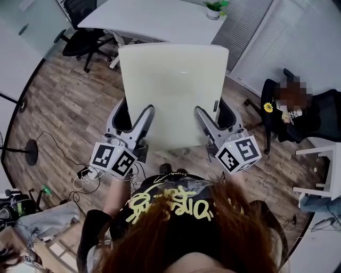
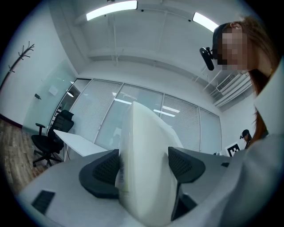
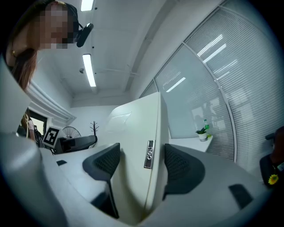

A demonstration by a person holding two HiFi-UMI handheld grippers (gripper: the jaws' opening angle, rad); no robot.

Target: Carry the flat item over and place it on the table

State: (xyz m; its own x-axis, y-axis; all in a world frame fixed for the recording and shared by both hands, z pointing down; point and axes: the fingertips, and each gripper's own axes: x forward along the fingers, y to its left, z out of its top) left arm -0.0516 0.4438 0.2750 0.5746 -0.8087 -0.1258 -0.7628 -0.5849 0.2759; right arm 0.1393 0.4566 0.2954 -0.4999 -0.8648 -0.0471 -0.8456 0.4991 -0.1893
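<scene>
A flat off-white panel (image 1: 171,93) with a small dark label on its right edge hangs level in front of me, above the wood floor. My left gripper (image 1: 134,114) is shut on its near left edge, with the pads on either face of the panel (image 2: 146,146). My right gripper (image 1: 214,114) is shut on the near right edge, and its dark pads clamp the panel (image 3: 137,128) just beside the label (image 3: 149,155). A white table (image 1: 154,18) stands beyond the panel's far edge.
A potted plant (image 1: 216,9) stands on the table's right end. Black office chairs (image 1: 80,37) are at the back left. A person sits at the right (image 1: 298,114), near a white chair (image 1: 319,170). Cables and a power strip (image 1: 85,173) lie on the floor at the left.
</scene>
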